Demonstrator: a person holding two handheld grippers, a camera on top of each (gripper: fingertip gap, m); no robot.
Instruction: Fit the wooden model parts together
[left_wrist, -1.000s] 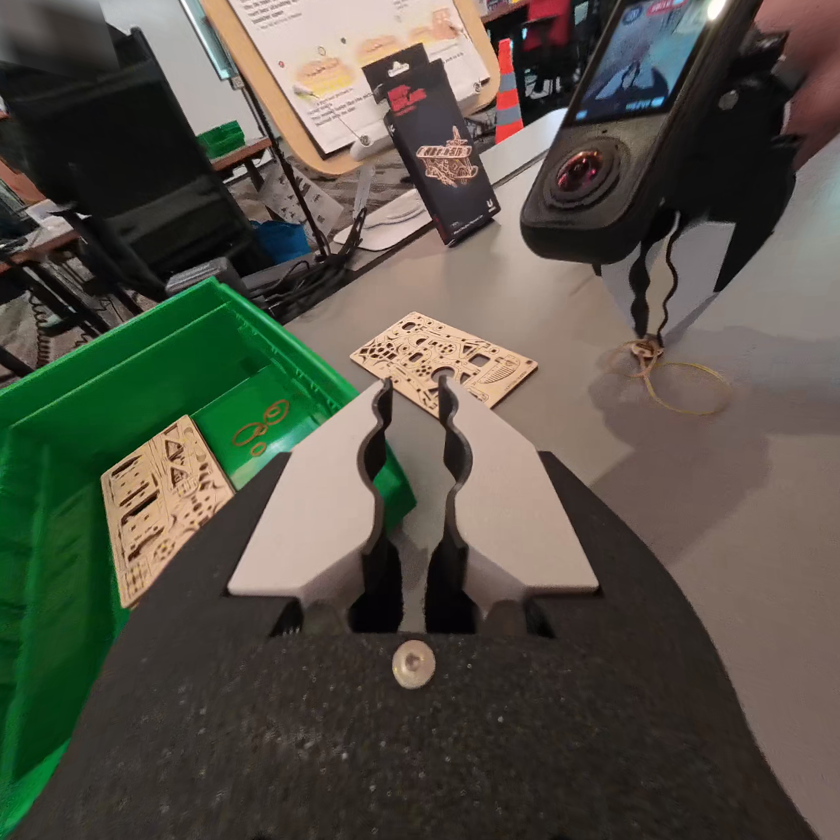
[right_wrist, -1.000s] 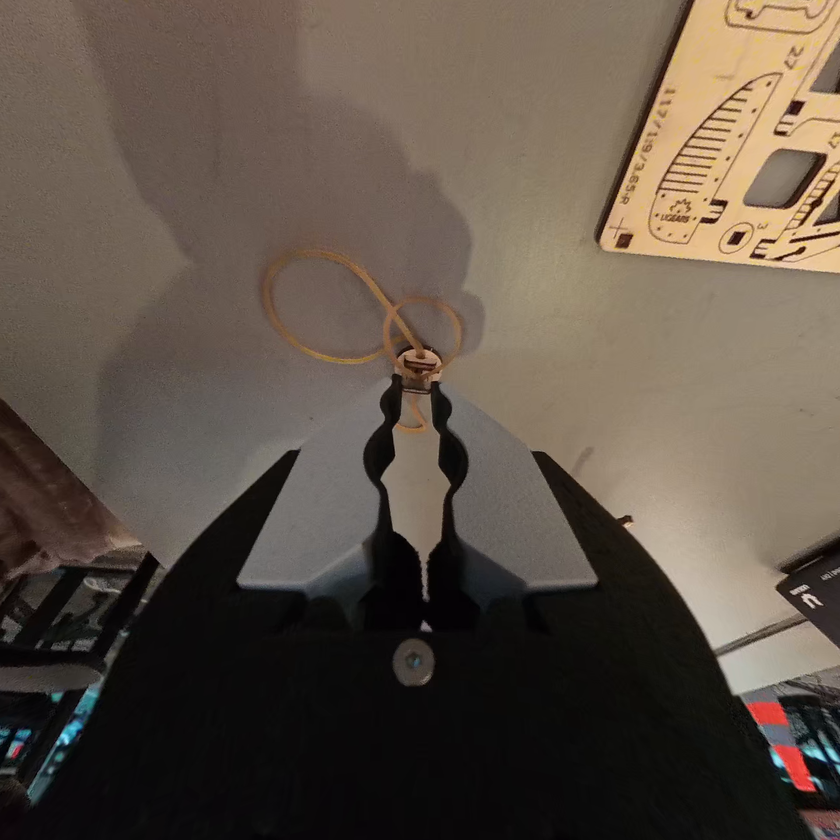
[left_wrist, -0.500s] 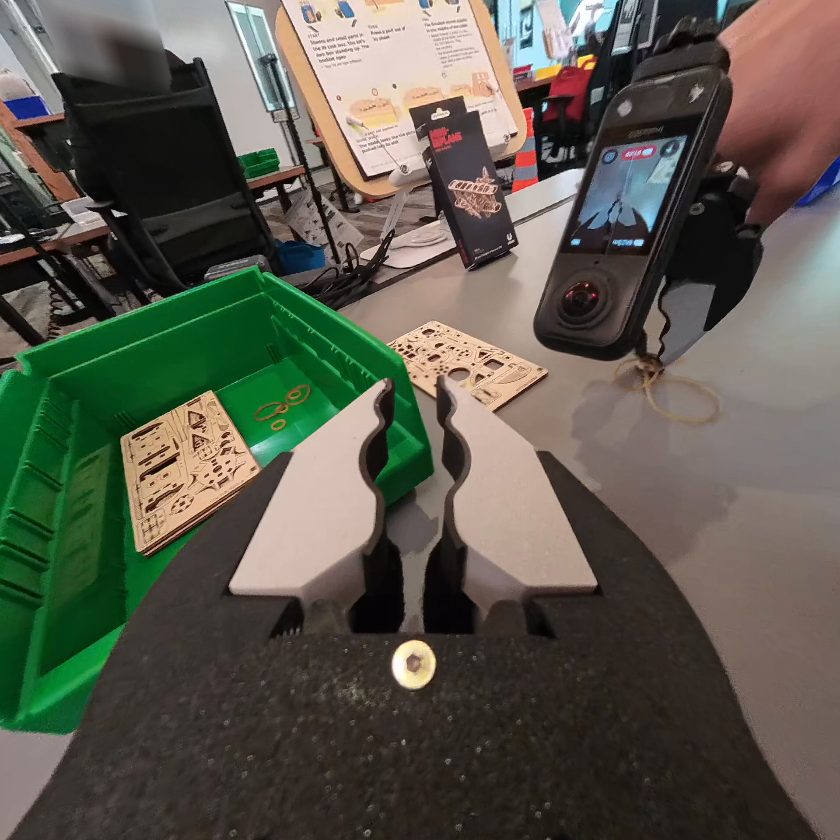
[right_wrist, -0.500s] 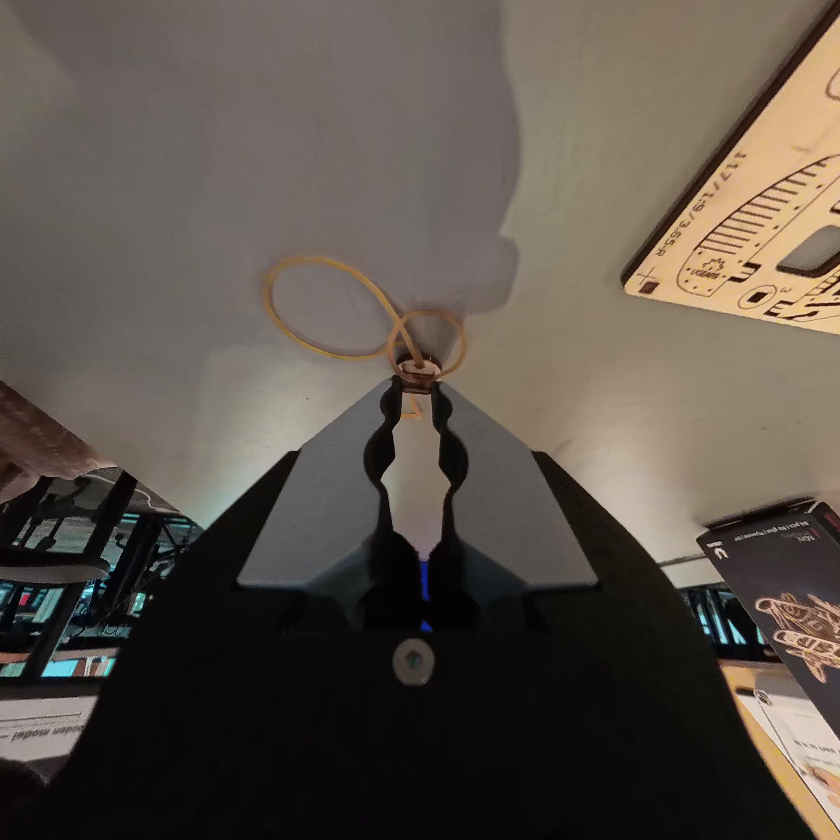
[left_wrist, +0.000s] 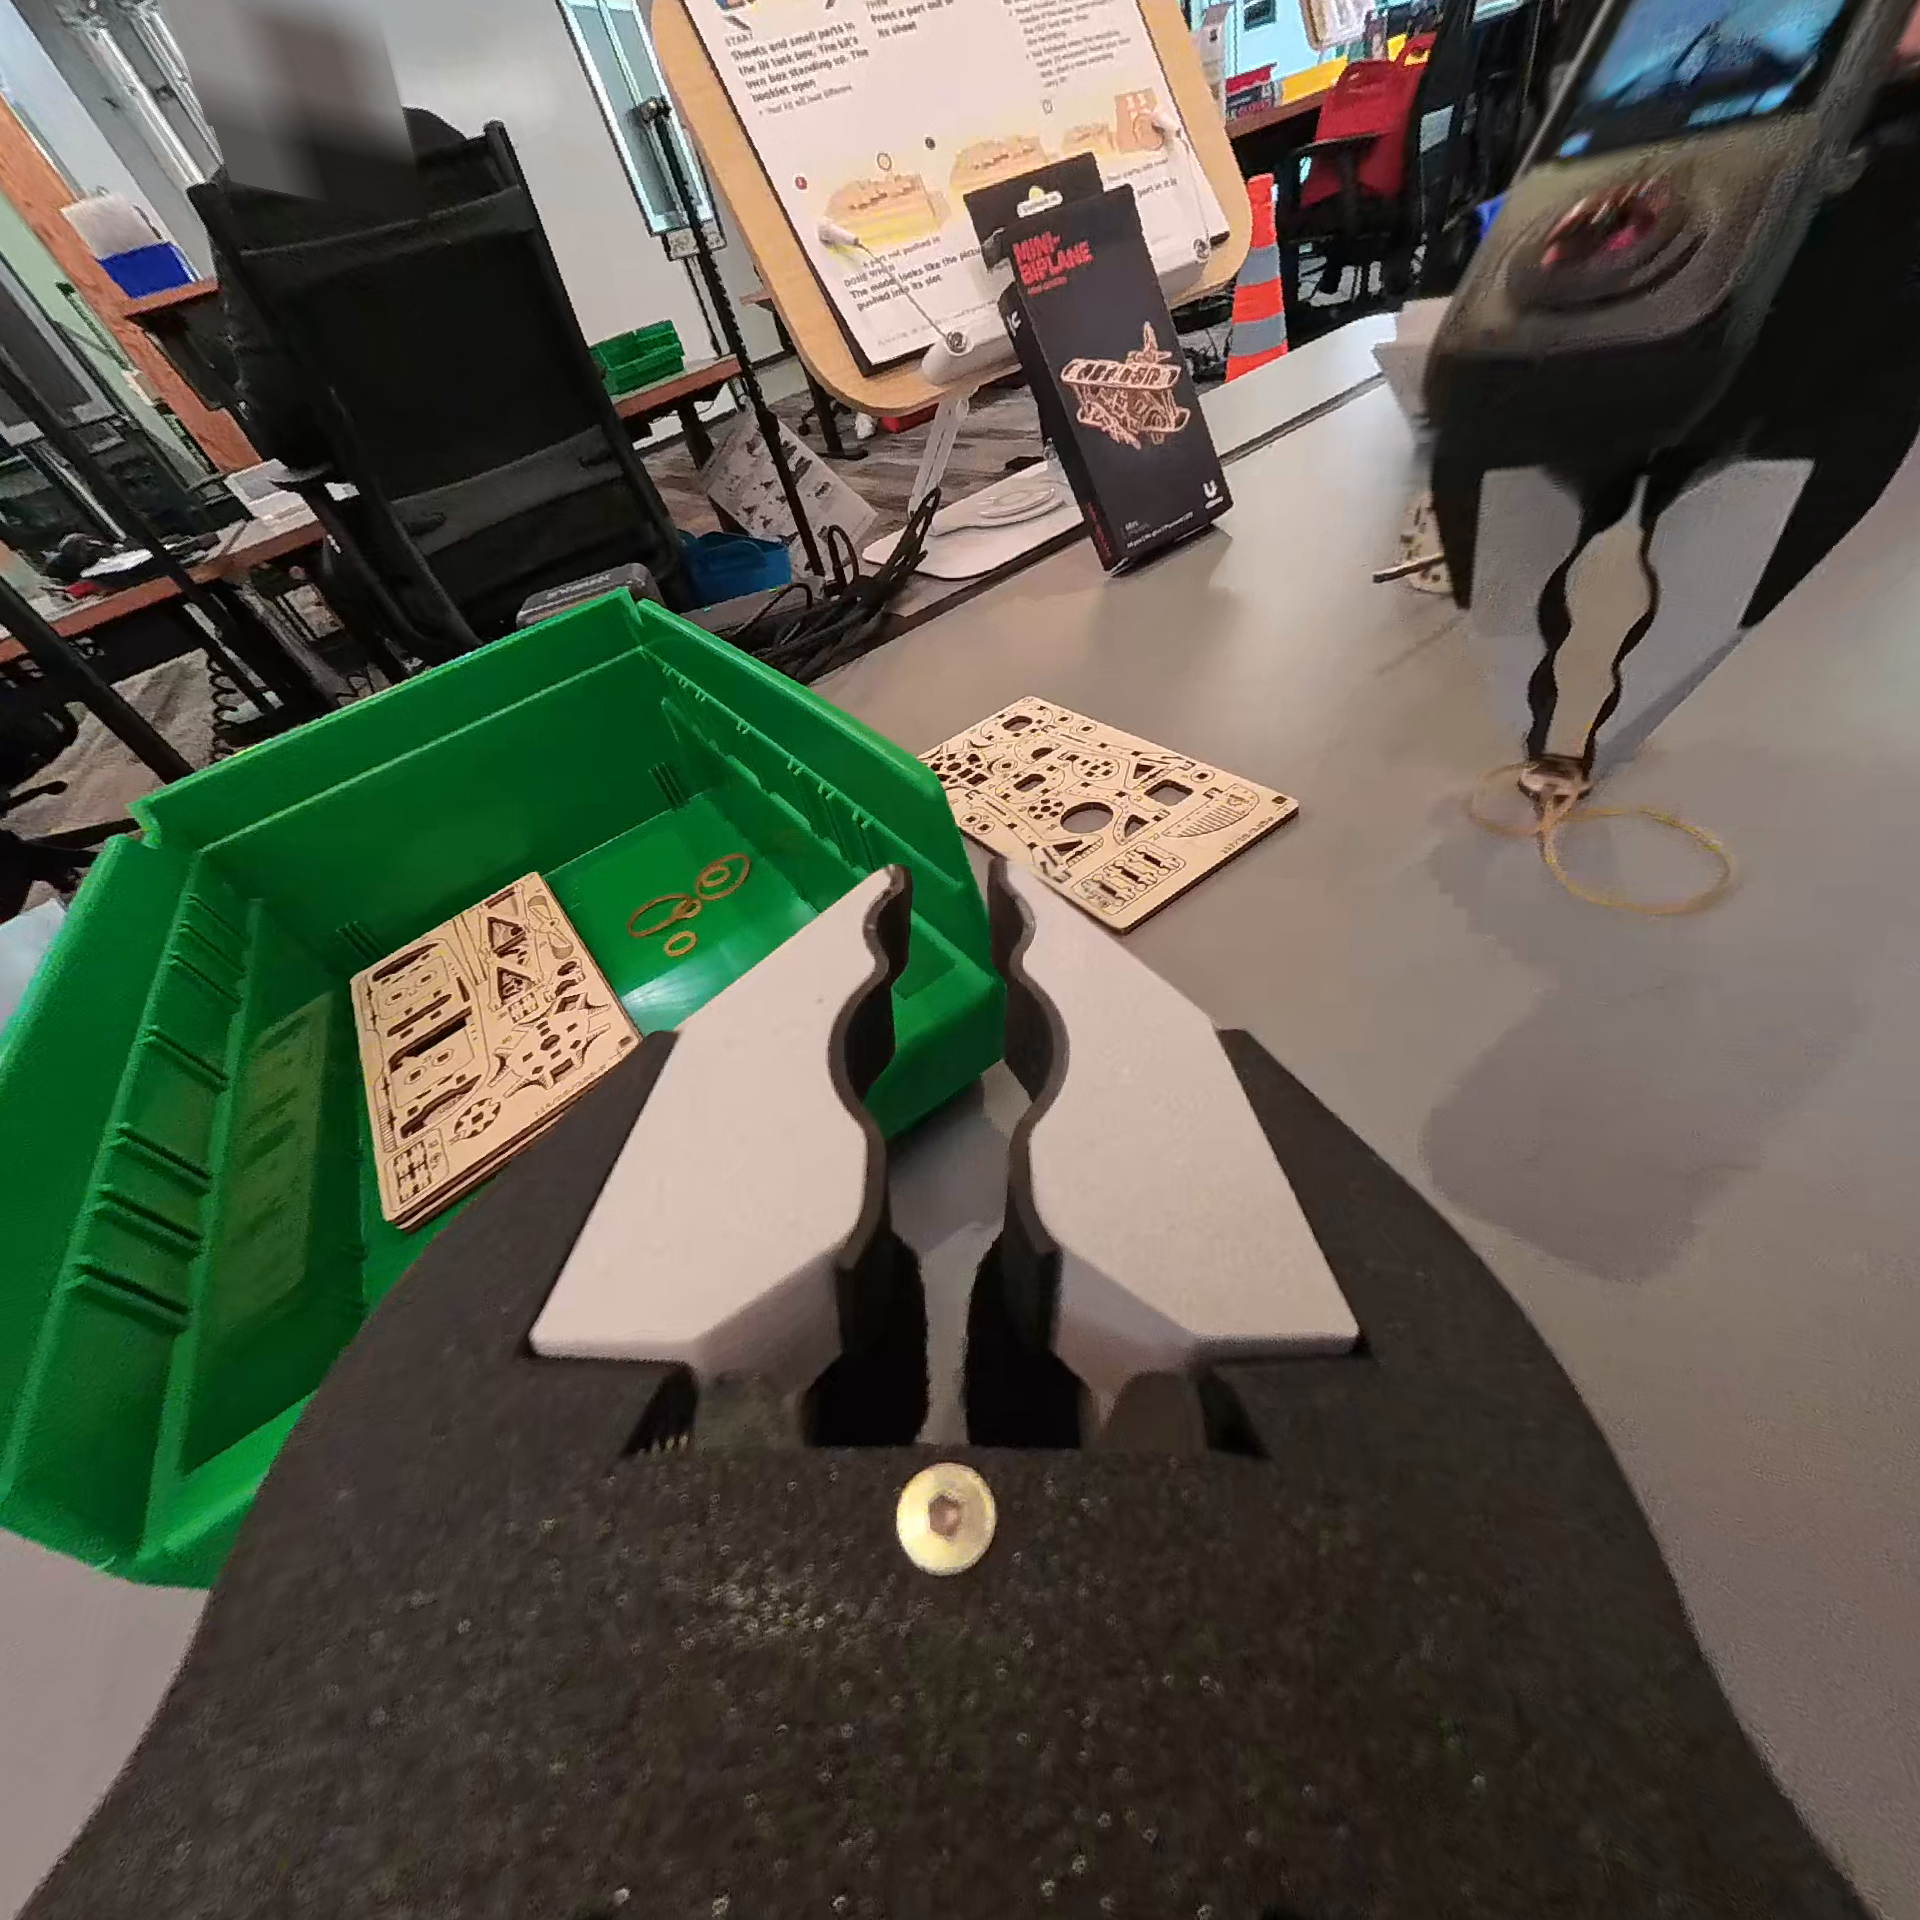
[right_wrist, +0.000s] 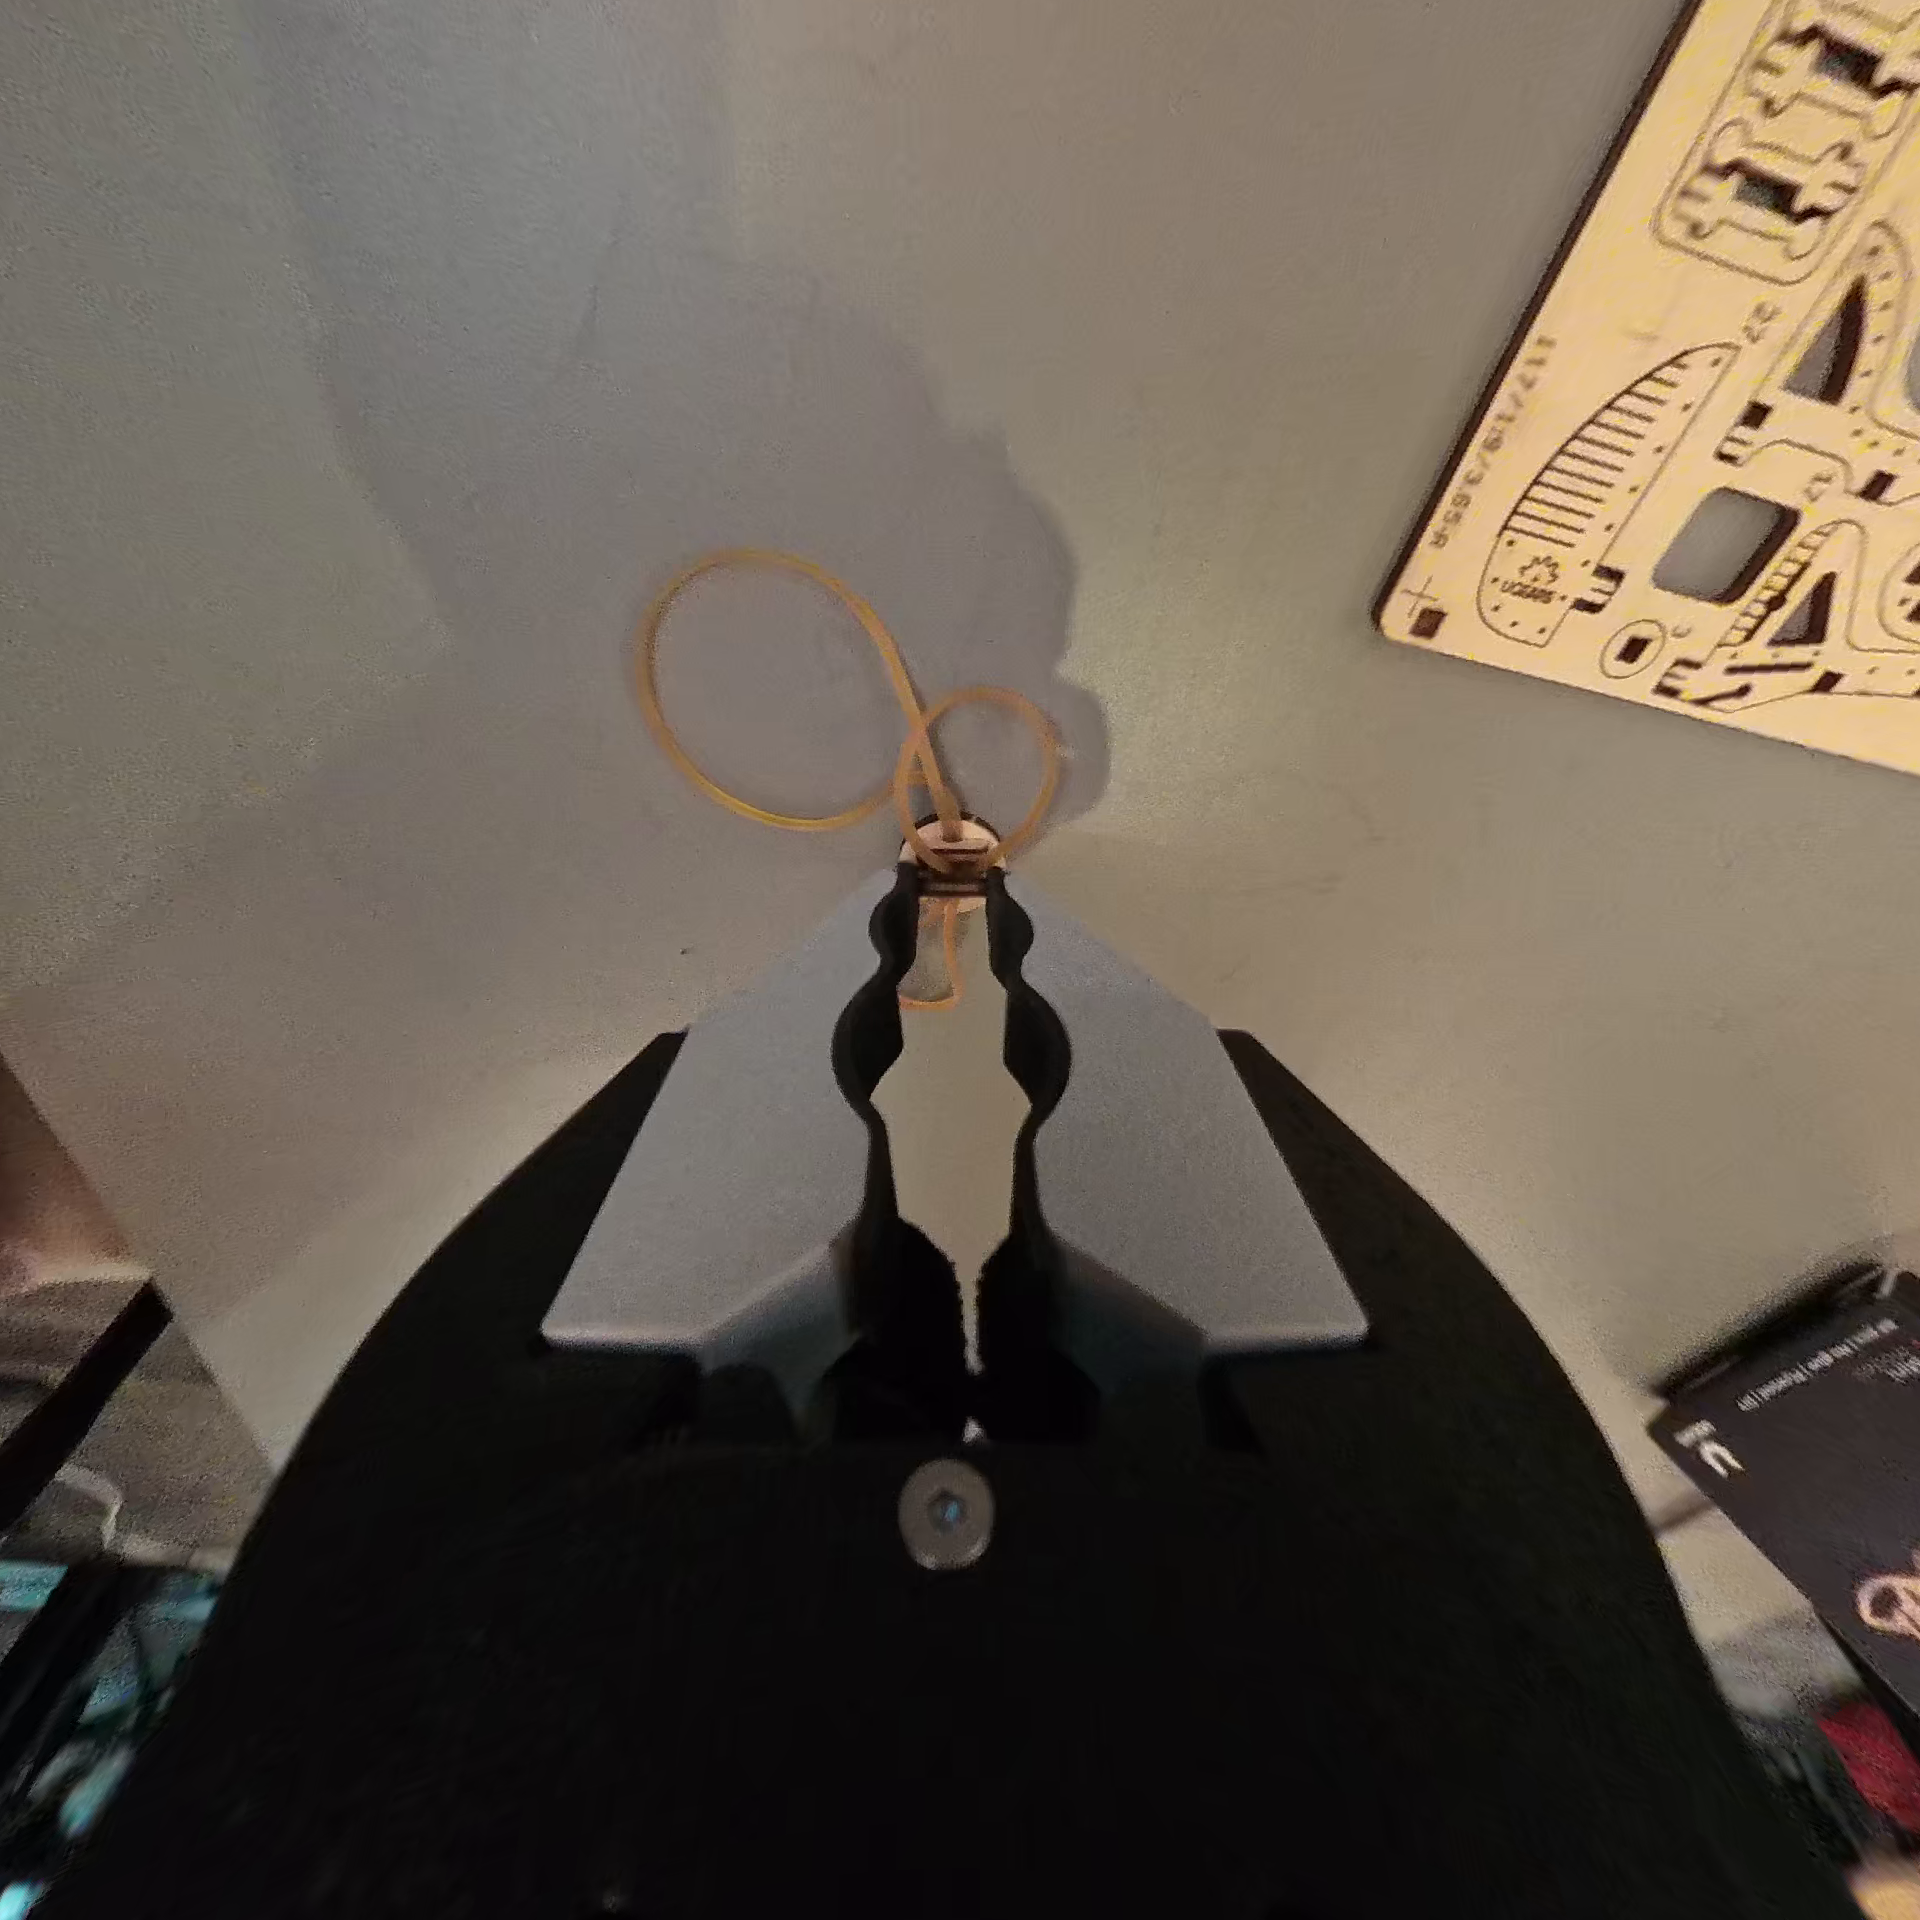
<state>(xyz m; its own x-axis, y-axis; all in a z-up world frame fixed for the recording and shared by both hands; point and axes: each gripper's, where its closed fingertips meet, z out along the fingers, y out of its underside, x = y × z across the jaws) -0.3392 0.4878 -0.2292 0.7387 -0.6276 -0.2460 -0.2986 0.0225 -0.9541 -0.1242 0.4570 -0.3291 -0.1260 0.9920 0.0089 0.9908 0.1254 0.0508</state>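
Pinching a small round wooden part between its tips, the right hand-held gripper is pointing down at the grey bench, with its jaws clamped on the piece. A thin yellow rubber band is lying twisted into a figure-eight on the bench, its smaller loop running around and under the wooden part; whether the band is hooked onto the part cannot be told. In the left wrist view the same right hand-held gripper is showing at the far right, blurred, its tips touching down at the band.

The left hand-held gripper is hovering above the bench with its jaws standing slightly apart and nothing between them. Its tips are hanging over the near corner of a green plastic bin, which is sitting on the left side of the bench. Inside the bin a laser-cut wooden sheet is lying flat on the floor, and a few small rubber bands are resting just beyond it.

A second wooden parts sheet is lying flat on the bench just right of the bin, well apart from the band and the held part; its corner is also showing at the upper right of the right wrist view. Farther back a dark model-kit box is standing upright, and behind it an instruction board is leaning on a stand. An orange cone and a black chair are sitting beyond the bench.
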